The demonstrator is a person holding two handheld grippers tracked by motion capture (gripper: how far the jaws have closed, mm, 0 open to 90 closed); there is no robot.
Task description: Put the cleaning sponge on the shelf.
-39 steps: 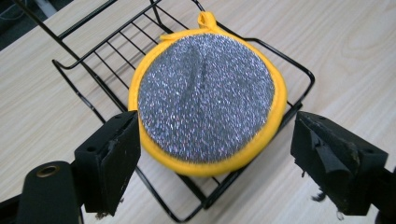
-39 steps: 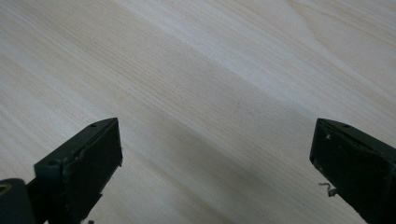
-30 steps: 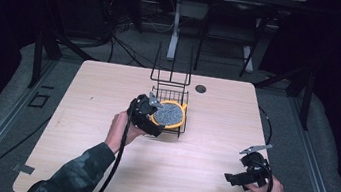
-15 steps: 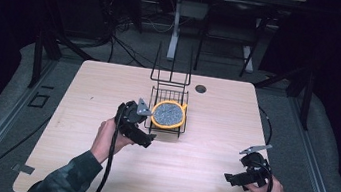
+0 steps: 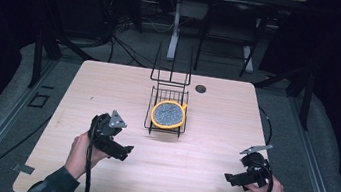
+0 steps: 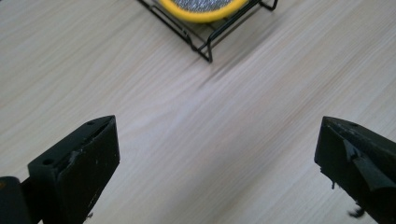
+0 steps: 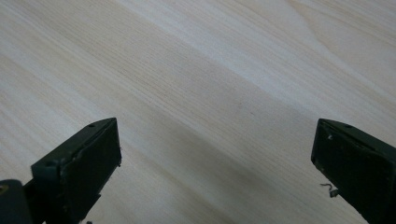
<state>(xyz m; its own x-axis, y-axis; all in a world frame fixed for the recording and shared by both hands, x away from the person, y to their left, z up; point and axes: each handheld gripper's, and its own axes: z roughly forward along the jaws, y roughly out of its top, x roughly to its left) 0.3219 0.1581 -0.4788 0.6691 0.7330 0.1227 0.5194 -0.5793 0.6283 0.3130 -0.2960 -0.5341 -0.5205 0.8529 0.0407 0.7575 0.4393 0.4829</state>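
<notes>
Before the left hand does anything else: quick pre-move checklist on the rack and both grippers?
1. Yellow-rimmed disc lies flat inside the black wire rack: ok.
2. Left gripper has let go; its jaws have just been opening, now wide, only bare table between them: ok.
3. Left gripper stands apart from the rack, on its near-left side: ok.
4. Right gripper open, nothing between its jaws: ok.
5. Rack upright on the table, not tipped: ok.
6. Disc seated firmly against the wires: cannot tell.
</notes>
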